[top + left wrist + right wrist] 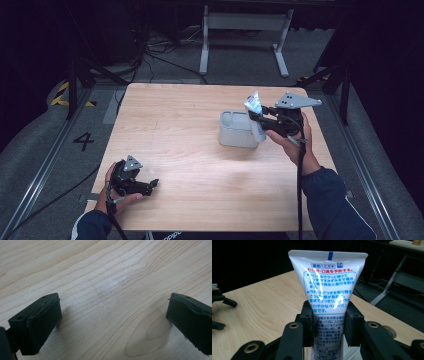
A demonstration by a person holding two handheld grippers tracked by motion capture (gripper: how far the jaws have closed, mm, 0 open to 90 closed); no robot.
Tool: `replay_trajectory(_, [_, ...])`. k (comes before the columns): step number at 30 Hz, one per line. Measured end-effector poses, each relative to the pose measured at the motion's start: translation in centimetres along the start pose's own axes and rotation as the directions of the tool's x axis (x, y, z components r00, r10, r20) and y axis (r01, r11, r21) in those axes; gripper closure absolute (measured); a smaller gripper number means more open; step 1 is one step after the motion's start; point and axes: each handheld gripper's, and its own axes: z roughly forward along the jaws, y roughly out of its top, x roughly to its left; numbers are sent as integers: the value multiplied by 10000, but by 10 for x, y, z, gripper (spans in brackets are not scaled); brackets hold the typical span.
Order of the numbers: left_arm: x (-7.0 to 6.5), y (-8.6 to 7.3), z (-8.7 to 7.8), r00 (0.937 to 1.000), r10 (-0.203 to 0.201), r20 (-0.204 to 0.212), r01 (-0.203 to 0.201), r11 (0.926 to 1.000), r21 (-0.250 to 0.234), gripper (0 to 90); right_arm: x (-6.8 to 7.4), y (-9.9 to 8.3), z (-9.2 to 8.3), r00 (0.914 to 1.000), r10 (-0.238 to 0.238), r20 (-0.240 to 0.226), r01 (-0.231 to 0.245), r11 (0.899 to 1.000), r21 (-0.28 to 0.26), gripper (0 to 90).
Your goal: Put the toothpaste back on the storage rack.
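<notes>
Near the right edge of the tabletop (165, 125), toward its far side, the right tool (256, 116) is clenched on a white toothpaste tube (255, 112), its jaws pressing the tube's flanks at about mid-length. The tube hangs just above a grey bin (235, 131) at that container's right end; whether its lower end touches the rim I cannot tell. In the right gripper view the toothpaste tube (329, 290) stands nearly upright, long axis running up and down, the flat crimped end with a blue mark pointing upward and the cap end hidden below the jaws. As I judge it, the pick-up is done and the tube is either about to go down into the bin or coming out of it; setting it to rest is left. By the near left corner, the left tool (150, 186) lies low over bare wood, jaws released and wide apart, grasping nothing
</notes>
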Motion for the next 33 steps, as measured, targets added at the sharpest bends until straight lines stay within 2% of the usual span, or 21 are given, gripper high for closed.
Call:
replay_trajectory(6, [0,0,0,10000,0,3,0,10000,-4,5,-4,2,7,9999,147,89,-146,9998,-101,663])
replay_trajectory(21, [0,0,0,10000,3,3,-3,10000,3,5,-9,8,21,9989,136,442,-118,9991,-410,667])
replay_trajectory(33, [0,0,0,10000,8,-2,-8,10000,-2,5,-12,9,37,9970,419,645,-378,9972,-645,668])
